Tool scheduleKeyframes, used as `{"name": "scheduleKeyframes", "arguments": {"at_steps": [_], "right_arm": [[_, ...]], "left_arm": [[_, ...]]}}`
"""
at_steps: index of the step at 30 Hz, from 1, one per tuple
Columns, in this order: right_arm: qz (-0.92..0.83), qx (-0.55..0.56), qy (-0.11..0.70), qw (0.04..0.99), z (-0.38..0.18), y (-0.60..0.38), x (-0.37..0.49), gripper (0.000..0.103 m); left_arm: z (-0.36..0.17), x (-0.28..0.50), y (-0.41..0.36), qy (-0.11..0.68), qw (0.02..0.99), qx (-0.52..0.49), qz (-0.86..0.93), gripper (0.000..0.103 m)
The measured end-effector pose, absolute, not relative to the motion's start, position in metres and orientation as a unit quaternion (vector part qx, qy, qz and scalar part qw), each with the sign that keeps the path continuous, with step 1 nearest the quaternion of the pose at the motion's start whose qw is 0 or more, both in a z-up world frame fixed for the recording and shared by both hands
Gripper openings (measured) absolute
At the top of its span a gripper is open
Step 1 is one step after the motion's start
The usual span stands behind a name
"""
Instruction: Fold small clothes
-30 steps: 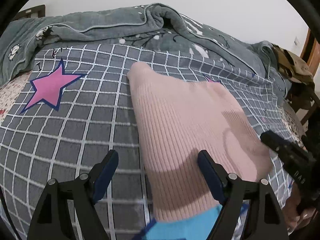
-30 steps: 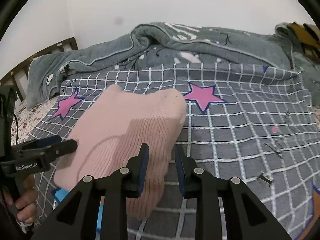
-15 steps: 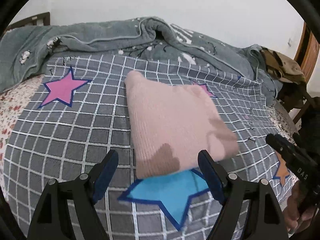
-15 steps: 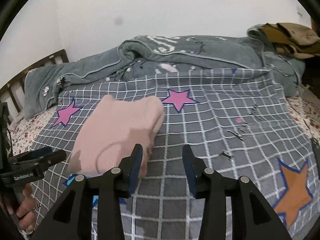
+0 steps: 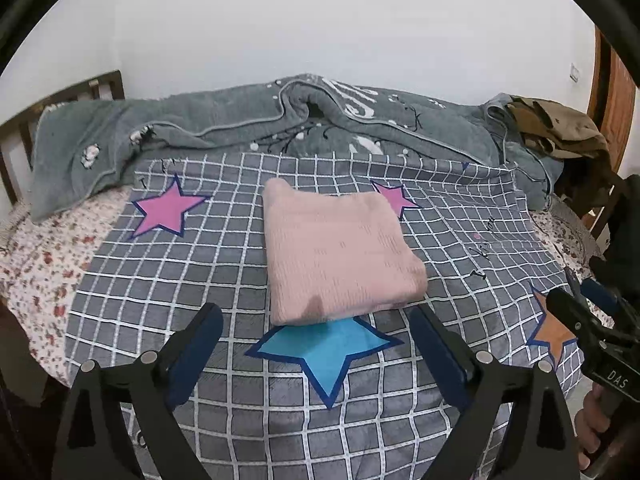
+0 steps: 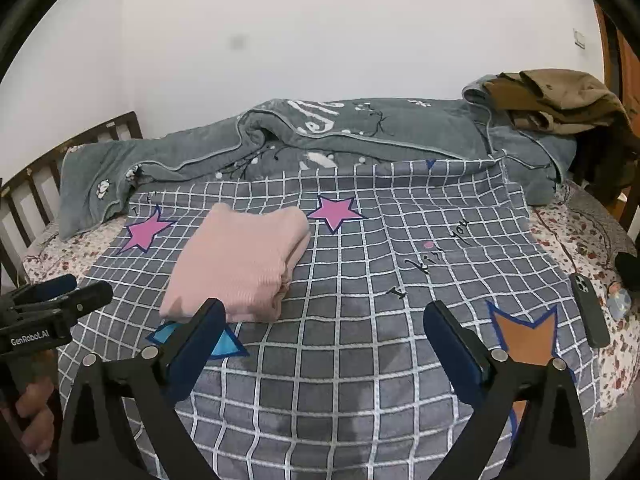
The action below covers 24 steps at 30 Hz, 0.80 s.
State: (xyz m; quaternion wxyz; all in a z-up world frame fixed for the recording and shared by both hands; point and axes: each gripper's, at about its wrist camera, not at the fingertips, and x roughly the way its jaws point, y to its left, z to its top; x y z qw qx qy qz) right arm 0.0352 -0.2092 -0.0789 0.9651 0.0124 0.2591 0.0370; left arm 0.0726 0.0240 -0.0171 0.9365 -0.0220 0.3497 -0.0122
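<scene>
Both claws, left (image 5: pixel 316 350) and right (image 6: pixel 320 340), hang spread wide and empty above the grey checked star-print bedcover (image 6: pixel 360 360), the folded pink ribbed-knit garment (image 5: pixel 336 256) lying at twelve o'clock of the left, seemingly released because its folding looks finished.

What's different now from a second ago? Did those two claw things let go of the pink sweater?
Yes. The right gripper, whose fingers were nearly shut at the sweater's edge, has opened wide and pulled back. The left gripper, open all along, backed away too, uncovering the blue star. The sweater stays folded on the checked blanket; the grey quilt is unmoved.
</scene>
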Motion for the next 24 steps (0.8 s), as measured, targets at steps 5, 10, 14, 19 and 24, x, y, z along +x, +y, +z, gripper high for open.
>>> {"name": "scheduleKeyframes", "arguments": {"at_steps": [5,10,14,19,24], "right_arm": [[0.030,0.010,0.253,0.967,-0.071,-0.217,0.019,0.100],[0.031,0.010,0.248,0.968,-0.068,-0.222,0.012,0.100],[0.032,0.013,0.248,0.968,-0.068,-0.225,0.009,0.100],[0.030,0.013,0.250,0.968,-0.069,-0.226,0.008,0.100],[0.031,0.015,0.251,0.968,-0.069,-0.227,0.007,0.100]], "left_arm": [[-0.010,0.060,0.017,0.344,0.939,-0.024,-0.007,0.095],[-0.006,0.053,0.011,0.339,0.941,-0.017,-0.004,0.095],[-0.005,0.052,0.007,0.336,0.942,-0.012,-0.003,0.095],[-0.005,0.051,0.006,0.337,0.942,-0.014,-0.003,0.095],[-0.004,0.050,0.004,0.336,0.942,-0.011,-0.003,0.095]]}}
